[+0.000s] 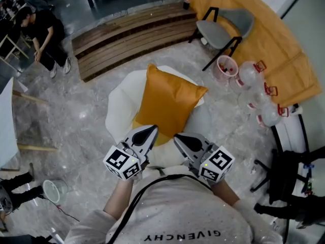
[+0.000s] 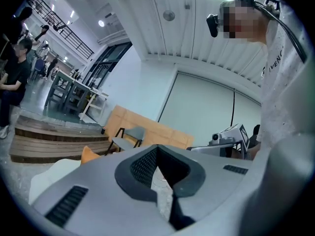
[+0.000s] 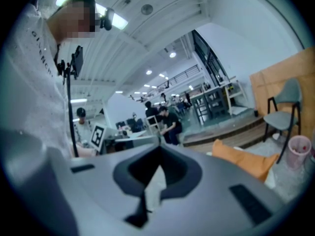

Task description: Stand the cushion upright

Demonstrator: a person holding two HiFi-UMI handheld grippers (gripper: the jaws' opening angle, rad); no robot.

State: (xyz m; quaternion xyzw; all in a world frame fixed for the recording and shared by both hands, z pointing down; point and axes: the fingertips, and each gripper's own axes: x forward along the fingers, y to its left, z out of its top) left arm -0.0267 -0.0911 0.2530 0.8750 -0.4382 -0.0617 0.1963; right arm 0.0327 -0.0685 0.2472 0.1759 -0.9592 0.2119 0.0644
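While the orange cushion [image 1: 170,103] rests slanted on the white seat [image 1: 119,105], you hold L gripper [image 1: 151,130] & R gripper [image 1: 178,138] both clamped shut, empty, near its front edge, prob. lining up to grab it.

Your left gripper [image 1: 151,131] and right gripper [image 1: 179,138] hover side by side, jaws seemingly closed, near the lower edge of the orange cushion [image 1: 168,101] propped on the white armchair [image 1: 121,99].
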